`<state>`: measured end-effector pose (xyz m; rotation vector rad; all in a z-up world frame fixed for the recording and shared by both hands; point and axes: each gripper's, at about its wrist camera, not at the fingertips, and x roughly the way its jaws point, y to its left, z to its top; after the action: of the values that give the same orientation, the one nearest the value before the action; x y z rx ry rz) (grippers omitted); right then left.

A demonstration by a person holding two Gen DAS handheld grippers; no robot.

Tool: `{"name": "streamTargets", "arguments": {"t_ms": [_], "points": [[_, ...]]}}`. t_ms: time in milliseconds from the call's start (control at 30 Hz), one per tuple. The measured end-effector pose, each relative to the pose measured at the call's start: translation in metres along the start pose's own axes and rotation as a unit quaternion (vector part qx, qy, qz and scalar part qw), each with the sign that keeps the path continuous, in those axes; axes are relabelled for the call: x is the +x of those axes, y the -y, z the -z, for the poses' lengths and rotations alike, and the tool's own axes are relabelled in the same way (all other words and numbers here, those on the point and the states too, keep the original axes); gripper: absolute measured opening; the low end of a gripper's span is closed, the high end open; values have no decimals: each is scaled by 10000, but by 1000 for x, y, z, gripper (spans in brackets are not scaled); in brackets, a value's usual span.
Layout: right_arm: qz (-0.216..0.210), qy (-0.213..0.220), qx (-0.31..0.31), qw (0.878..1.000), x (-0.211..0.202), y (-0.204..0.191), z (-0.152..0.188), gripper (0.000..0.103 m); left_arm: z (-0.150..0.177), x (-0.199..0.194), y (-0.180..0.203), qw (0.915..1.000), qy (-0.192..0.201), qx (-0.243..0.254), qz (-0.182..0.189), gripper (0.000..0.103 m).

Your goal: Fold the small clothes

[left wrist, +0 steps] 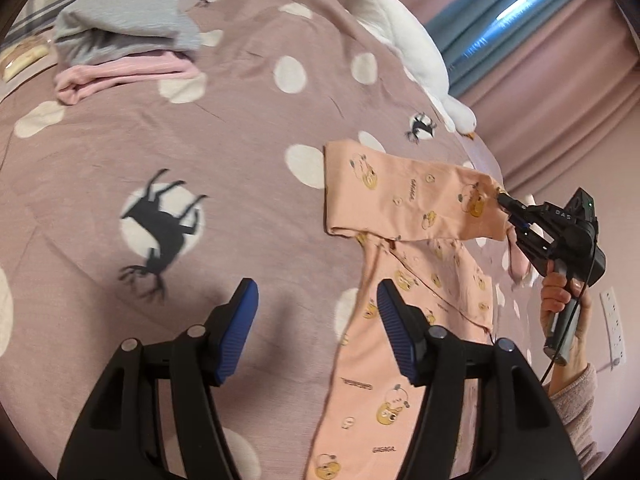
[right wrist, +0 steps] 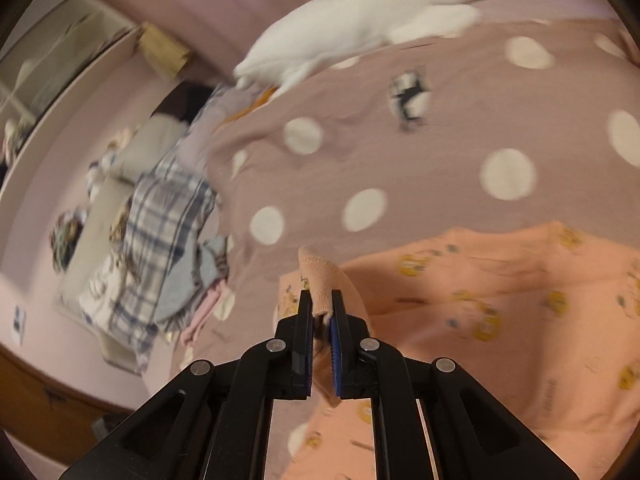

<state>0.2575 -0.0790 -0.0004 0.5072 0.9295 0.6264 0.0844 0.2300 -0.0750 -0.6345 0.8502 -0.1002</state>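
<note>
- Right now the peach baby pyjama (left wrist: 404, 216) lies on the pink bedspread (left wrist: 200, 152), which has white dots and black deer shapes.
- It has little yellow bear pictures on it.
- One sleeve is pulled across the top of the pyjama, and the rest runs down toward the bottom of the left wrist view.
- The right gripper (right wrist: 321, 308) is squeezed shut on the cuff of that sleeve (right wrist: 318, 276).
- The pink cuff sticks up between its two black fingers (right wrist: 305, 320).
- In the left wrist view the same right gripper (left wrist: 505, 200) pinches the sleeve end at the right side of the bed, and a hand (left wrist: 560, 300) in a fuzzy grey sleeve holds its handle.
- The left gripper (left wrist: 318, 308) is partly open, with a wide gap between its blue pads (left wrist: 240, 320).
- It holds nothing.
- Its right pad sits over the edge of the pyjama, but the view does not show if it touches the cloth.
- A white toy goose (left wrist: 404, 44) lies along the far edge of the bed.
- A grey folded top (left wrist: 128, 28) rests on a pink folded one (left wrist: 120, 76) in the far left corner, well apart from the pyjama.
- Pink curtains (left wrist: 560, 92) hang behind the bed.
- The right wrist view is blurry.
</note>
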Motion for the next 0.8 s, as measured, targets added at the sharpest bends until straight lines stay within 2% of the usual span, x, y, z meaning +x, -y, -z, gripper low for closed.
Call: {"name": "streamTargets", "arguments": {"t_ms": [300,400,567,800], "points": [[-481,313,948,9938,-61,62,9,9,3,16,27,9996,-166,229,-49,63],[-438,395,1195,9911,-74,82,12,9,4,21,36,9992,-209,336,-75,63],[-287,428,1746,9833,-85,127,20,9,6,32,45,9984,-293,459,-141,63],[505,210,2145,9752,-74,183,33,9,5,54,58,9963,-500,644,-289,63]]}}
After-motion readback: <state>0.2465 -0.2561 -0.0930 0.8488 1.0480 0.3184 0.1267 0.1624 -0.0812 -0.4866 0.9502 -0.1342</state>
